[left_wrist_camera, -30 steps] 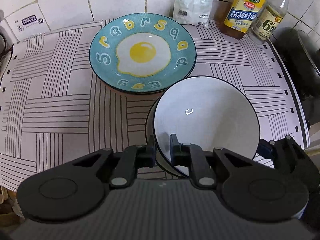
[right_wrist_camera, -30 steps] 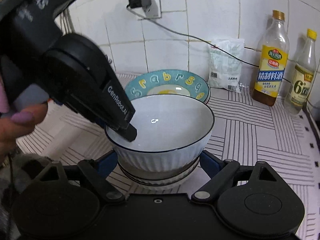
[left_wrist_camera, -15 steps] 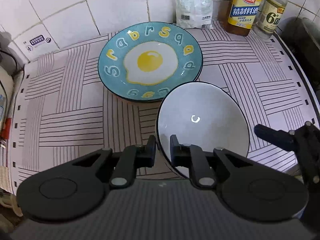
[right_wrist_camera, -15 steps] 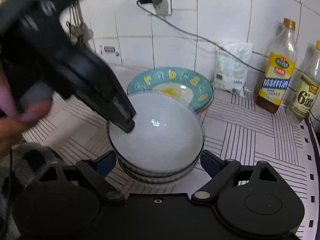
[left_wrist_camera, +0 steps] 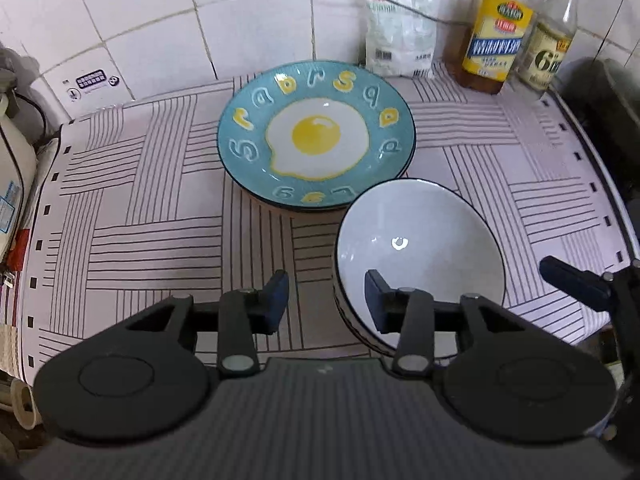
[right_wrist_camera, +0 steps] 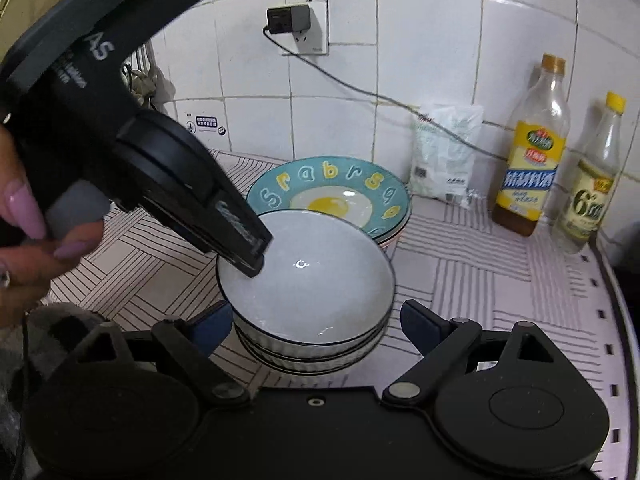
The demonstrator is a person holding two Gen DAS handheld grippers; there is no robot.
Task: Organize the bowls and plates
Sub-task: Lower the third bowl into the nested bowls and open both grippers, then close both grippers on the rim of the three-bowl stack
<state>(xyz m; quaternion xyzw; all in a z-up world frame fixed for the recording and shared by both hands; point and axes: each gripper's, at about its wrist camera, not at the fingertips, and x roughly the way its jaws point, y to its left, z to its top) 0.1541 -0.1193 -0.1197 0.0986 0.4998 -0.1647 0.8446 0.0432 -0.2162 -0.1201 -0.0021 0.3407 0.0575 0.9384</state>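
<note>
A white bowl (left_wrist_camera: 420, 240) with a dark rim sits on top of a stack of ribbed white bowls (right_wrist_camera: 312, 356) on the striped cloth. My left gripper (left_wrist_camera: 326, 298) straddles the top bowl's near rim and its jaws are opening. One of its fingertips (right_wrist_camera: 256, 264) hangs inside the bowl and the pads stand apart from the rim. My right gripper (right_wrist_camera: 316, 322) is wide open, with a finger on each side of the bowl stack and neither touching it. A teal fried-egg plate (left_wrist_camera: 316, 136) tops a plate stack just behind the bowls.
Two bottles (right_wrist_camera: 528, 152) and a white packet (right_wrist_camera: 444, 152) stand against the tiled wall at the back right. A cable runs from a wall plug (right_wrist_camera: 290, 20). A dark pot (left_wrist_camera: 608, 92) sits off the cloth's right edge. A hand (right_wrist_camera: 24, 216) holds the left gripper.
The left jaws, shut on the top bowl's rim before, have spread apart. The bowl, held tilted half a second ago, now rests level on the stack. The right gripper stayed put.
</note>
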